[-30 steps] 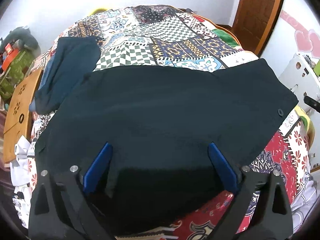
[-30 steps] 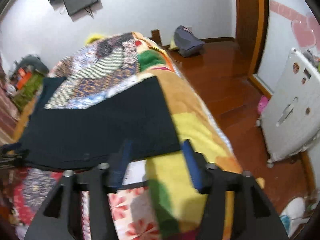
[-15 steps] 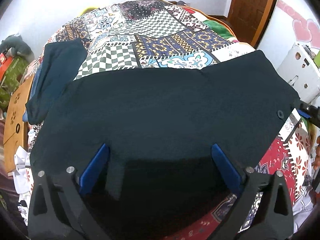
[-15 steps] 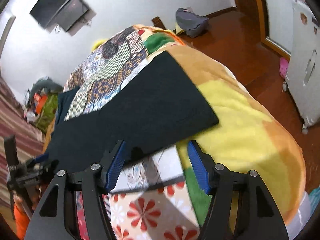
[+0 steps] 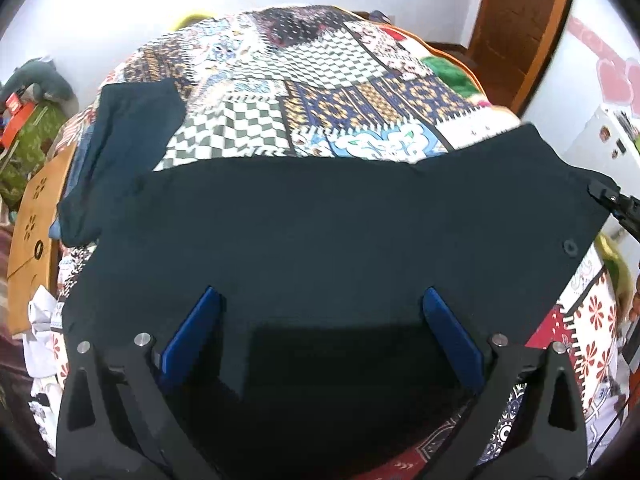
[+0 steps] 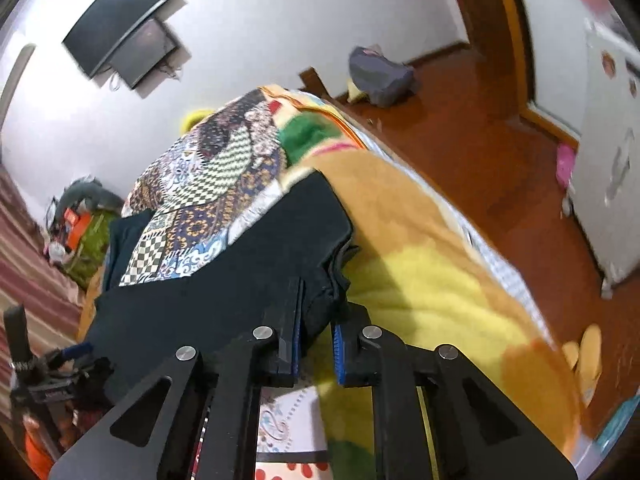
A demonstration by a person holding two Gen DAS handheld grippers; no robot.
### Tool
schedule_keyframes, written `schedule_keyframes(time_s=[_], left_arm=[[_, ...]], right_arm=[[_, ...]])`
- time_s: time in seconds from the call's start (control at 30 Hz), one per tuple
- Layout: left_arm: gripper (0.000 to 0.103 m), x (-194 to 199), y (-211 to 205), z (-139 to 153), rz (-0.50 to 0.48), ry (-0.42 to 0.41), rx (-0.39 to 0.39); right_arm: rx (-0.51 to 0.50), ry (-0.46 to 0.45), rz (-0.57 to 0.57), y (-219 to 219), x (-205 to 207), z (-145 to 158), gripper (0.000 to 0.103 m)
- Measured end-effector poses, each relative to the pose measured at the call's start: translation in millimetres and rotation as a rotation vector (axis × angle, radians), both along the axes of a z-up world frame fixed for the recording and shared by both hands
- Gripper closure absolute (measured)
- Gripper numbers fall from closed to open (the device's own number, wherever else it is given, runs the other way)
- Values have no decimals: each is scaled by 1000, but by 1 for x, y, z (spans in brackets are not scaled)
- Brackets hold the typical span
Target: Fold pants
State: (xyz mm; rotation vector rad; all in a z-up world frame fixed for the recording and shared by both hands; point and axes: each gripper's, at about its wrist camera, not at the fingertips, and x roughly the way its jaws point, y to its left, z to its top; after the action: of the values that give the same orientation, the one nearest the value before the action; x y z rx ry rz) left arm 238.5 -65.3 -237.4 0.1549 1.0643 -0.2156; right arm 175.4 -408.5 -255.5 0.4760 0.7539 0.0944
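The right tongs (image 6: 316,334), gaping wide a moment ago, are closing on the near right corner of the pants (image 6: 224,280), bunching the fabric.

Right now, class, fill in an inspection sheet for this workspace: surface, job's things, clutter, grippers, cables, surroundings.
Surface: patchwork bedspread on a bed.
Job's things: dark pants spread flat.
Clutter: second dark garment at the far left.
Grippers: left hand-held gripper open over the pants; right hand-held gripper closing on the pants' edge.
Cables: wires under the wall screen.
Surroundings: wooden floor, grey bag, door.
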Motion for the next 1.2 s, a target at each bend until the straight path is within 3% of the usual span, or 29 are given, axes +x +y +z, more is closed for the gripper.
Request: schedule_keyframes(time_s=[0.43,0.73,0.97,1.2], left_arm=[[0,-14,64,56,134,-171,-14],[0,-36,111,72,217,-230,-41],[0,-50,146,75,290,-238,-71],[0,-64,172,69,352,-219,-78]], right_arm=[[-58,-236,181,68,36,98,93],[-67,-317,346,147,71,141,94],[-71,-271,535,233,86,133,94],[-152,-155,776,316,62,74,94]])
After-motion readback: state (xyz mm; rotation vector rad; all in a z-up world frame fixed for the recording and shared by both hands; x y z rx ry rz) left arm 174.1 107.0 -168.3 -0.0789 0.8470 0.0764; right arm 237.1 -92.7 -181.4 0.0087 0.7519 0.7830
